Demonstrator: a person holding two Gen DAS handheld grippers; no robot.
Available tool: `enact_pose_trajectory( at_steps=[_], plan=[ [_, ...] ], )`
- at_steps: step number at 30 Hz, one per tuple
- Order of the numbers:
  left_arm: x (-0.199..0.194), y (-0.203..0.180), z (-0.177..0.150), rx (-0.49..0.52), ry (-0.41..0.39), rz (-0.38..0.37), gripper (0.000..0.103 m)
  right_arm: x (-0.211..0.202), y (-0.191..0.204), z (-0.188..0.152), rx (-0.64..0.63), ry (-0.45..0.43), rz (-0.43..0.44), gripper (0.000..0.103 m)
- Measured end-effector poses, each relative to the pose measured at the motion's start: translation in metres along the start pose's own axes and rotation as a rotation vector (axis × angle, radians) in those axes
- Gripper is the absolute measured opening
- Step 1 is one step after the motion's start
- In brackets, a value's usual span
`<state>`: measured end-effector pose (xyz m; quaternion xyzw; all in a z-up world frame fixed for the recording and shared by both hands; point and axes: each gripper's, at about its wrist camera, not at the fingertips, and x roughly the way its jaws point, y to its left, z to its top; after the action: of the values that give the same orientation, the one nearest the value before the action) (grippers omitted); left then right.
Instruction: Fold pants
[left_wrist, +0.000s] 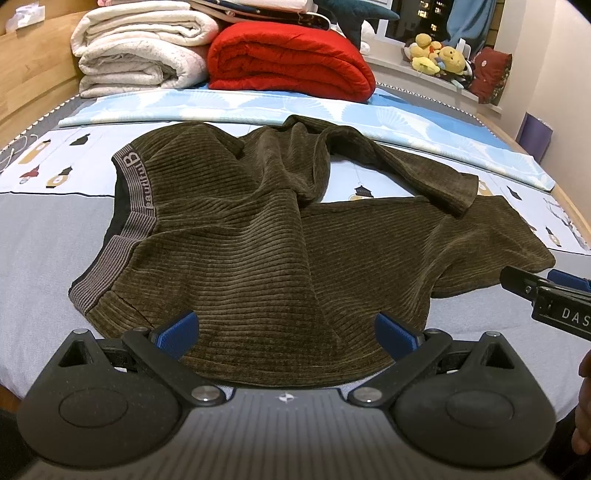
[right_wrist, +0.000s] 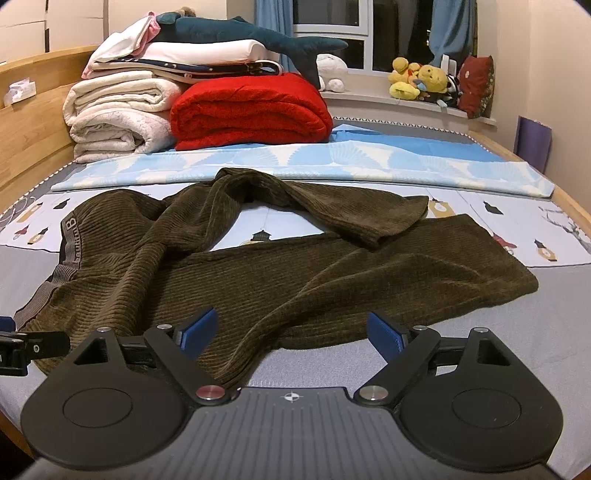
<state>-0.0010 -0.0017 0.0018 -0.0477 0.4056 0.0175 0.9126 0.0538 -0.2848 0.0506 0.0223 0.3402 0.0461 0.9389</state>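
Olive-brown corduroy pants (left_wrist: 258, 236) lie spread and rumpled on the bed, grey waistband (left_wrist: 129, 192) at the left, two legs running right, the far leg bent over. They also show in the right wrist view (right_wrist: 295, 266). My left gripper (left_wrist: 286, 334) is open, its blue pads just above the near hem of the pants. My right gripper (right_wrist: 291, 332) is open over the near edge of the near leg, holding nothing. The right gripper also shows at the right edge of the left wrist view (left_wrist: 550, 291).
The bed (right_wrist: 480, 332) has a grey and cartoon-print sheet. A light blue folded cover (right_wrist: 332, 162) lies behind the pants. A red blanket (right_wrist: 251, 110) and white blankets (right_wrist: 118, 114) are stacked at the back. Plush toys (right_wrist: 421, 81) sit on the window sill. The wooden bed frame (right_wrist: 29, 140) is at the left.
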Motion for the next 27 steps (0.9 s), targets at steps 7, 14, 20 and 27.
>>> enact_pose_trajectory(
  at_steps=[7,14,20,27],
  plan=[
    [-0.004,-0.005,-0.002,0.043,-0.08,-0.002,0.101,0.0,0.0,0.001,-0.006,0.0,-0.004,0.087],
    [-0.011,-0.004,0.007,0.049,-0.087,-0.053,0.088,-0.001,-0.003,0.003,0.004,-0.007,0.002,0.086],
    [-0.015,0.03,0.053,-0.009,-0.099,-0.105,0.056,0.001,-0.017,0.01,0.052,-0.007,0.009,0.078],
    [0.02,0.107,0.101,-0.017,-0.117,0.004,0.022,0.004,-0.078,0.028,0.197,-0.031,-0.045,0.051]
  ],
)
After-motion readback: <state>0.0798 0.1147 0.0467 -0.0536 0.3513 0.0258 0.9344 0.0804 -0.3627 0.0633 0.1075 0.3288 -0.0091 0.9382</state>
